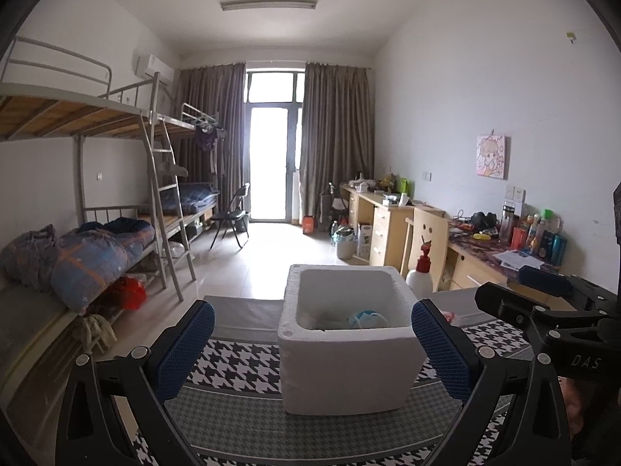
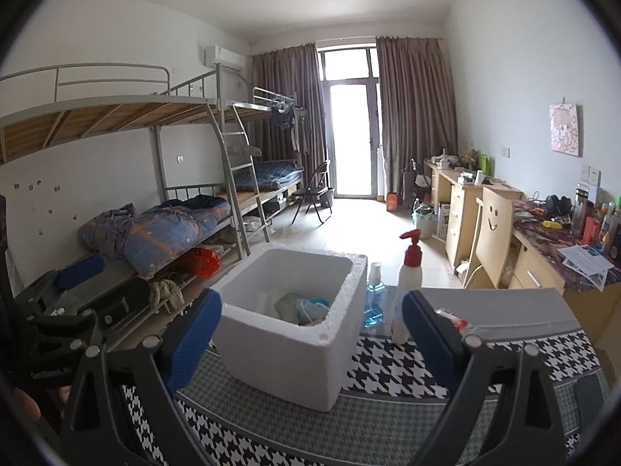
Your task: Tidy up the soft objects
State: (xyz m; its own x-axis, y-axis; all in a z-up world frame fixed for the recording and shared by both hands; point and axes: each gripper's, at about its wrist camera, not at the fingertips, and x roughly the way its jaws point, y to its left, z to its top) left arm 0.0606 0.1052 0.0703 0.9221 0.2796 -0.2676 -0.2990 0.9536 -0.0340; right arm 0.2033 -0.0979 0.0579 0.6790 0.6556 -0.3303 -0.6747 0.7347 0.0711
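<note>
A: How did the tongs stand?

B: Both were wide and held nothing. The left tongs (image 1: 312,349) bracketed the box (image 1: 349,365) at twelve o'clock; the right tongs (image 2: 312,343) had it at eleven o'clock, a corner turned toward them.

A: And the soft things?

B: Already in the box: a blue-and-white bundle (image 2: 310,308) and a pale cloth (image 2: 289,303) lay on its floor. A pump bottle (image 2: 409,268) and a blue spray bottle (image 2: 374,299) stood just beside the box at one o'clock on the worktop (image 2: 504,353).

A: So which step?

B: Between items, I judged, perhaps near the end. I saw no loose soft thing on the cloth, so the next move called for finding one, or drawing back.
</note>
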